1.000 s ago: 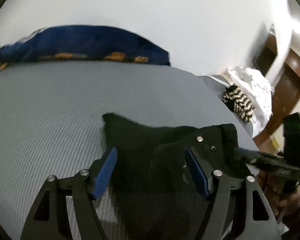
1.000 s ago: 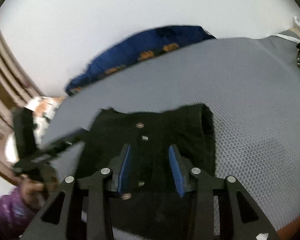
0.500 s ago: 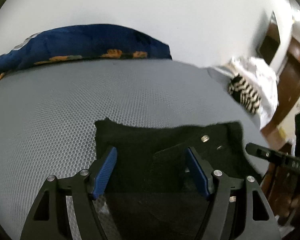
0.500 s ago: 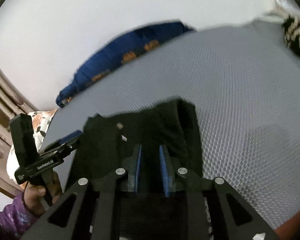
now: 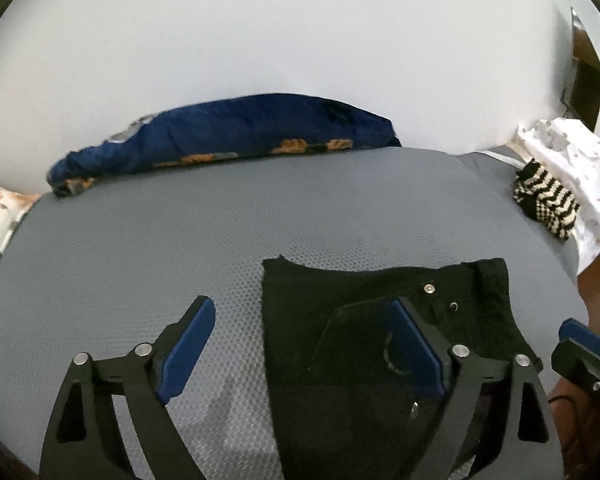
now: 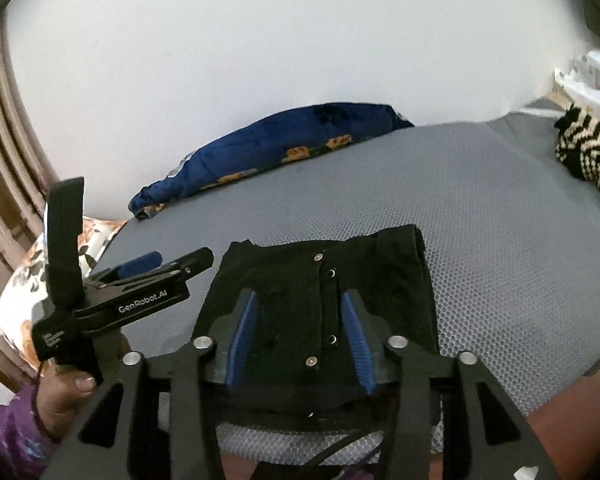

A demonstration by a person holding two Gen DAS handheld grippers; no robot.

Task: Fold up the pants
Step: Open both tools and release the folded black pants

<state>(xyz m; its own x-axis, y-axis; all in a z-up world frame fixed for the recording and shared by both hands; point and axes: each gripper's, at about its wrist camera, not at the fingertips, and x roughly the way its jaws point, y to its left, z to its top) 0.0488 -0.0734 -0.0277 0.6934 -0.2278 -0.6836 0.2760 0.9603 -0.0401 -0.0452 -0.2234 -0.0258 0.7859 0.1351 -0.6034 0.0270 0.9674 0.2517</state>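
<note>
Both grippers are releasing: left gripper (image 5: 304,344) and right gripper (image 6: 300,340) jaws are opening, grasping nothing. Folded black pants (image 6: 324,292) are lying at 6 o'clock on the grey mattress (image 6: 500,208); fold appears complete.

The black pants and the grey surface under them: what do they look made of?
Black pants: seemingly a thick matte woven cotton or denim; they lie in a stiff flat fold, with metal snaps on the placket. Grey surface: probably a synthetic mesh fabric cover, judging by its fine honeycomb texture and dull sheen.
</note>
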